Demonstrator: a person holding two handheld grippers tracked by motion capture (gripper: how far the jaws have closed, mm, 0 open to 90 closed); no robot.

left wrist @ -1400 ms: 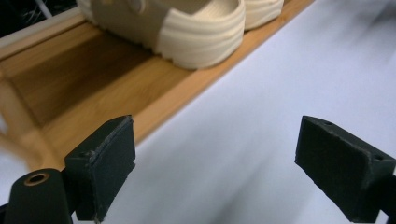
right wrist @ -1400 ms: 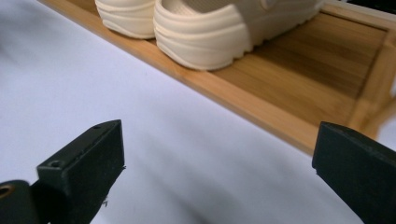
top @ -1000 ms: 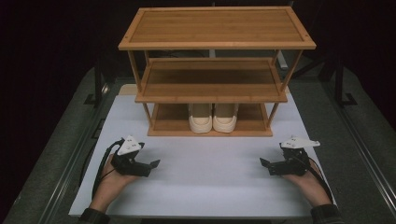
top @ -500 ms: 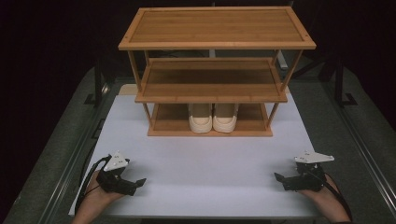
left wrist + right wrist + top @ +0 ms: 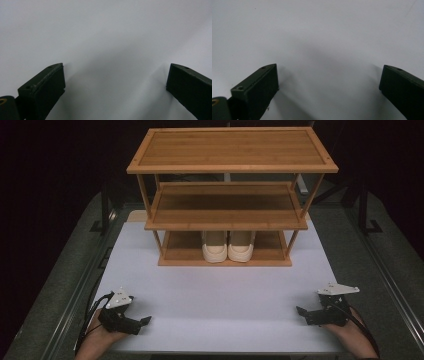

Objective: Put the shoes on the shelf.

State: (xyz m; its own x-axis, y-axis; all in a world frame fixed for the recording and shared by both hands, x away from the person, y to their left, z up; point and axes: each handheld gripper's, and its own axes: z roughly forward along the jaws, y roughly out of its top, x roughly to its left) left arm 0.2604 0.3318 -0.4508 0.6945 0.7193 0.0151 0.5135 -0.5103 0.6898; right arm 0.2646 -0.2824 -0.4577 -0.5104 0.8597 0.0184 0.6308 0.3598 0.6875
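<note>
A three-shelf bamboo rack (image 5: 232, 150) stands at the far side of the white table top (image 5: 220, 290). A pair of cream shoes (image 5: 216, 251) sits side by side on its lowest shelf, toes toward me. My left gripper (image 5: 144, 322) rests low at the near left corner, pointing inward. Its jaws have just been opening, and in the left gripper view it (image 5: 115, 82) stands wide over bare white surface with nothing between its fingers. My right gripper (image 5: 301, 312) lies at the near right corner, also pointing inward, and it (image 5: 329, 82) is open and holds nothing.
The rack's middle shelf (image 5: 225, 205) and top shelf carry nothing. Metal rails (image 5: 82, 290) run along both sides of the table top. Dark stands (image 5: 362, 205) rise behind the right and left edges.
Both hands have drawn back toward the near edge and outward to the corners, sinking to the table. The shoes and rack have not moved.
</note>
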